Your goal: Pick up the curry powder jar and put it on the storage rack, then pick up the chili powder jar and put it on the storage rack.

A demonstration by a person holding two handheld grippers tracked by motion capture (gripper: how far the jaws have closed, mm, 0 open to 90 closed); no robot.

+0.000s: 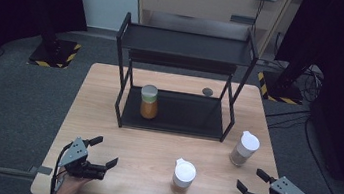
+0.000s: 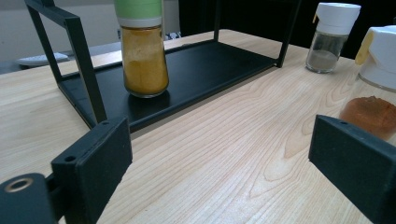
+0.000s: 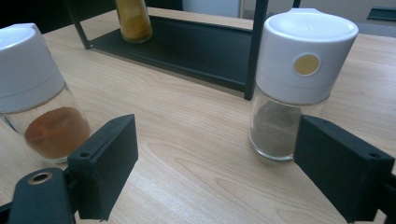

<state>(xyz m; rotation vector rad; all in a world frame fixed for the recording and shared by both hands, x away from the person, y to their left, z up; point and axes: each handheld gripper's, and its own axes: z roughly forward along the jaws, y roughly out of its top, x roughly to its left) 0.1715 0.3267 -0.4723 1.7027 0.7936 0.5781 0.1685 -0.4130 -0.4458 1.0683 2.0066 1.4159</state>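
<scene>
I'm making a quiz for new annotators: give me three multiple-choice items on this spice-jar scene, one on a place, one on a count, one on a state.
1. Where does the yellow jar stand?
A. on the rack's lower shelf
B. on the rack's top shelf
C. on the table beside the rack

2. How many jars have white caps?
A. one
B. two
C. three

3. How are the left tongs?
A. shut on a jar
B. open, holding nothing
C. shut, holding nothing

Key:
1 A: the high view shows it at the left end of the lower shelf.
2 B: the red jar and the grey jar stand on the table with white caps; the yellow jar's cap is green.
3 B: the left gripper view shows the jaws wide apart with bare table between them.
</scene>
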